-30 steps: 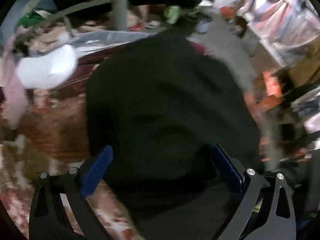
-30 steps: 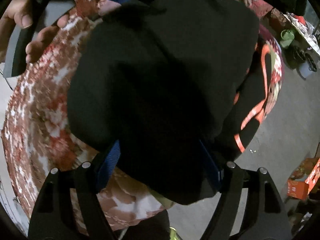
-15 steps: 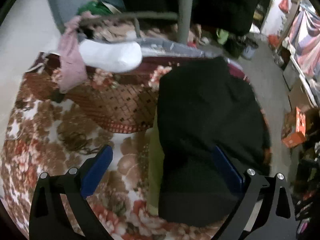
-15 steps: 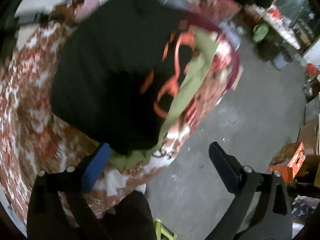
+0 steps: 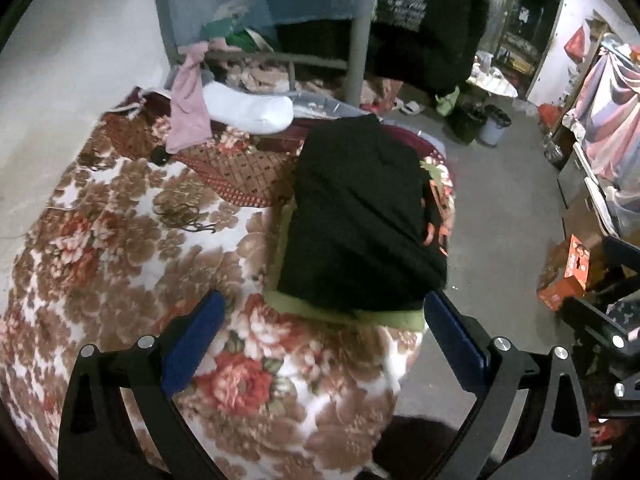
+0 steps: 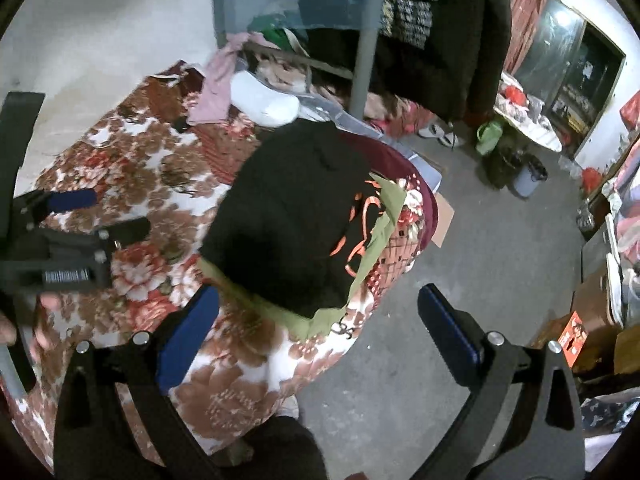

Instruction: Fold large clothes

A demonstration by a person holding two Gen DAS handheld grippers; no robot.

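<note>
A folded black garment [image 5: 360, 216] lies on top of a stack at the right edge of the floral bed cover [image 5: 120, 248]; it also shows in the right wrist view [image 6: 288, 216]. Under it are a black piece with orange print [image 6: 360, 220] and an olive-green garment [image 6: 380, 236]. My left gripper [image 5: 324, 320] is open and empty, raised above the near end of the stack. My right gripper [image 6: 320, 312] is open and empty, above the bed's edge beside the stack. The left gripper also shows in the right wrist view [image 6: 76, 216].
A white pillow [image 5: 248, 110] and a pink cloth [image 5: 188, 104] lie at the bed's far end by a grey metal post [image 5: 358, 40]. Dark clothes hang behind. The concrete floor [image 6: 500, 240] is to the right, with buckets [image 5: 494, 128] and an orange box [image 5: 568, 272].
Both grippers let go of the black garment and pulled up and back. The garment now lies flat on the stack, and much more of the bed and room is in view.
</note>
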